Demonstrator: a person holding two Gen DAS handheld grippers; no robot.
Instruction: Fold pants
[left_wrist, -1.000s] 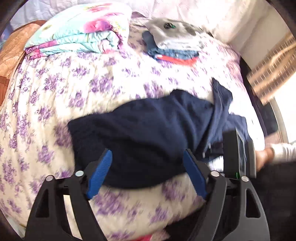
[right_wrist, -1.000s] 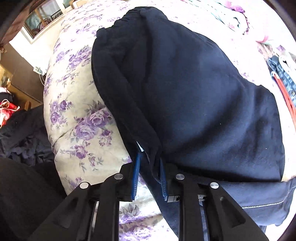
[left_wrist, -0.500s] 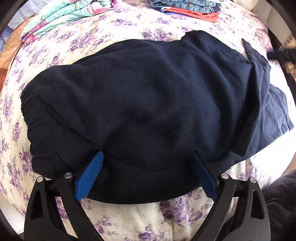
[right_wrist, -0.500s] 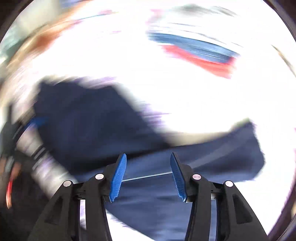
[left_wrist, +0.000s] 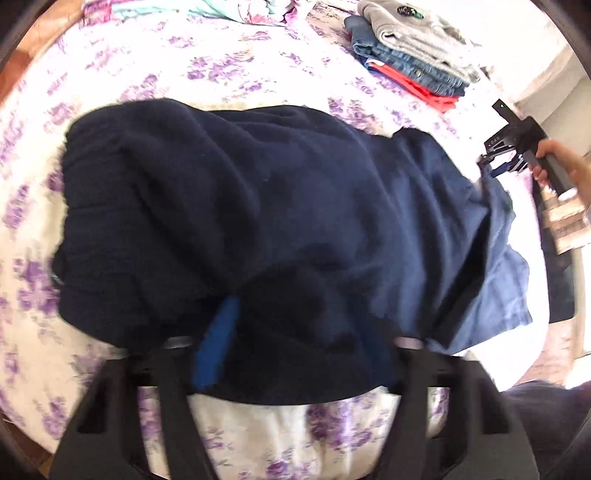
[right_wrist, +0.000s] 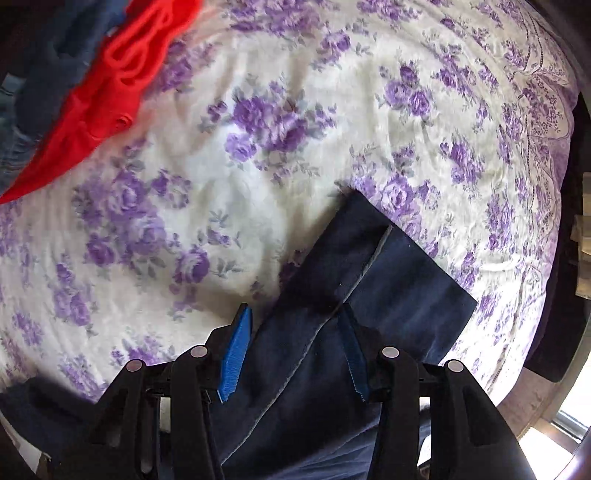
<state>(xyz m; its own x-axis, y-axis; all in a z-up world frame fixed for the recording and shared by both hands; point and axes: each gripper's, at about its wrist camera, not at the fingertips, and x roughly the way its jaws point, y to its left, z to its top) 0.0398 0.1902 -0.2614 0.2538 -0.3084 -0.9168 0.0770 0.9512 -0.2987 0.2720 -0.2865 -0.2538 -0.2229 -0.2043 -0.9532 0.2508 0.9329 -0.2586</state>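
pants on the bed, both grippers at the cloth

the pants (left_wrist: 266, 221), dark navy, lie across the bed (left_wrist: 229, 70), which wears a white cover printed with purple flowers. in the left wrist view the thick bunched waist end sits to the left and the legs run off to the right, where the cloth looks thinner and bluer near the bed's edge.

the left gripper (left_wrist: 299, 339) points down at the near edge of the pants. its jaws are closing, with a hump of the dark cloth between them; one blue pad shows on the left, the other is hidden under the fabric, so i cannot tell whether the pads press on the cloth yet.

the right gripper (right_wrist: 295, 350) is over the leg ends. its jaws are closing too, with a leg hem between the blue pads. a gap shows between the left pad and the cloth, so it is not clenched on it. in the left wrist view this gripper appears far right, at the leg end, held by a hand (left_wrist: 557, 162).

the two leg ends overlap, one lying at a slant over the other, with a pale seam line along the edge.

a stack of folded clothes (left_wrist: 410, 55) rests at the far side of the bed, well apart from the pants: grey on top, denim under it, red at the bottom. a folded floral quilt (left_wrist: 236, 7) lies at the top edge.
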